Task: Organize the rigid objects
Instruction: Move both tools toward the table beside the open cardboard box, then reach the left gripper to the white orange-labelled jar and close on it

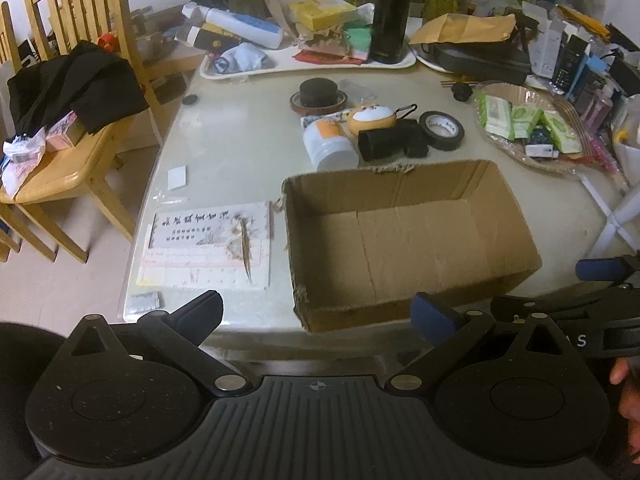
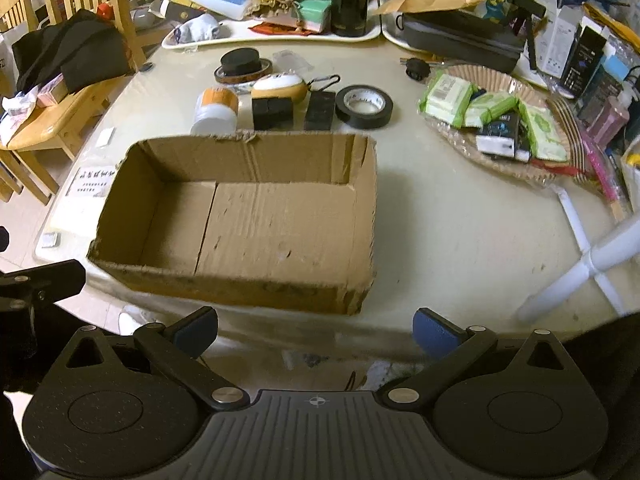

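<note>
An open, empty cardboard box (image 1: pixel 404 236) (image 2: pixel 248 224) sits on the table near its front edge. Behind it lie a white bottle with an orange label (image 1: pixel 329 142) (image 2: pixel 216 110), a round yellow case with a carabiner (image 1: pixel 372 118) (image 2: pixel 280 84), a black cylinder (image 1: pixel 380 142), black blocks (image 2: pixel 272 110) (image 2: pixel 320 110), a roll of black tape (image 1: pixel 442 130) (image 2: pixel 363 106) and a black round lid on a brown ring (image 1: pixel 319 96) (image 2: pixel 242 64). My left gripper (image 1: pixel 320 316) is open and empty before the box. My right gripper (image 2: pixel 316 328) is open and empty at the table's front edge.
A wicker basket (image 1: pixel 532 160) (image 2: pixel 516 170) with wipe packs is at the right. White trays (image 1: pixel 304 65) (image 2: pixel 260 36) with a black flask (image 1: pixel 391 12) and clutter are at the back. A calendar card (image 1: pixel 208 246) lies left of the box. A wooden chair (image 1: pixel 72 148) stands left.
</note>
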### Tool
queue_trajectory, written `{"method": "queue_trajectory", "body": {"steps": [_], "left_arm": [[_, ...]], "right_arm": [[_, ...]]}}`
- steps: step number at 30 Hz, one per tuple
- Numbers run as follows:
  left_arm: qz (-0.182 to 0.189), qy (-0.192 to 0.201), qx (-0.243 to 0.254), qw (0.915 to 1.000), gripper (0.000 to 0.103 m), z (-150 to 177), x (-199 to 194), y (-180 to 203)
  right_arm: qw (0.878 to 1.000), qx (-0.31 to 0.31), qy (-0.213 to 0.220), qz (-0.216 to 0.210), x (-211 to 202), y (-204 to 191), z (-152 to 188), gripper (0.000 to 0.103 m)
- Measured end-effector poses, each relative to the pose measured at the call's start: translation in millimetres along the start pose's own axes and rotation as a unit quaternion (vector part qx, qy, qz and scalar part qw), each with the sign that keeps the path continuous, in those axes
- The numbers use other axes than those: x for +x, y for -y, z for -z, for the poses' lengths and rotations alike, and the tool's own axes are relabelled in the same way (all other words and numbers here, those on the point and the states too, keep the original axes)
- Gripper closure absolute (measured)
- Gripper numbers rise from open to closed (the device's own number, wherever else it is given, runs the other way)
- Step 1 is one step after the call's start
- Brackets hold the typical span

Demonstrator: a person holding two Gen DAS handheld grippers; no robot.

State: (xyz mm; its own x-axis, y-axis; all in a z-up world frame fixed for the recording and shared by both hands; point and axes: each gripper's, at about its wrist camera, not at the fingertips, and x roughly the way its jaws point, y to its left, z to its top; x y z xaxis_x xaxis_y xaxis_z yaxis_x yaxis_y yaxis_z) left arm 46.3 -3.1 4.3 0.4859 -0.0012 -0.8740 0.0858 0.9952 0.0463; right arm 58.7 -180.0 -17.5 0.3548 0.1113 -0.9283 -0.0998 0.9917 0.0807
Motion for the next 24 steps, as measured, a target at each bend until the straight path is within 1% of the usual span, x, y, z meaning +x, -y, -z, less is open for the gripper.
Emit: {"method": "queue_trajectory", "body": {"steps": [6,9,14,19,24], "left_arm": [[0.002,0.0,0.002,1.0,0.0,-12.2,7.8,0.0],[0.01,0.0,0.002,0.9999,0.001,-19.8,11.3,-1.4],[0.018,0.004,0.005,0.9998,0.0,-32.6,17.7,-1.5],[0.011,0.011,0.011,0.9998,0.0,-46.6,23.9,-0.2],[0.007,0.016,0.011,0.9998,0.0,-61.6,31.2,0.1]], "right_arm": [[1.0,0.004,0.009,-0.021,6.1,8.8,-14.9,0.0],[0.999,0.006,0.013,-0.036,9.6,12.7,-23.1,0.0],[0.999,0.008,0.021,-0.048,18.0,21.1,-36.0,0.0],[0.998,0.018,0.02,-0.056,26.7,30.5,-51.4,0.0],[0.998,0.012,0.024,-0.057,33.7,28.8,-71.2,0.0]]}}
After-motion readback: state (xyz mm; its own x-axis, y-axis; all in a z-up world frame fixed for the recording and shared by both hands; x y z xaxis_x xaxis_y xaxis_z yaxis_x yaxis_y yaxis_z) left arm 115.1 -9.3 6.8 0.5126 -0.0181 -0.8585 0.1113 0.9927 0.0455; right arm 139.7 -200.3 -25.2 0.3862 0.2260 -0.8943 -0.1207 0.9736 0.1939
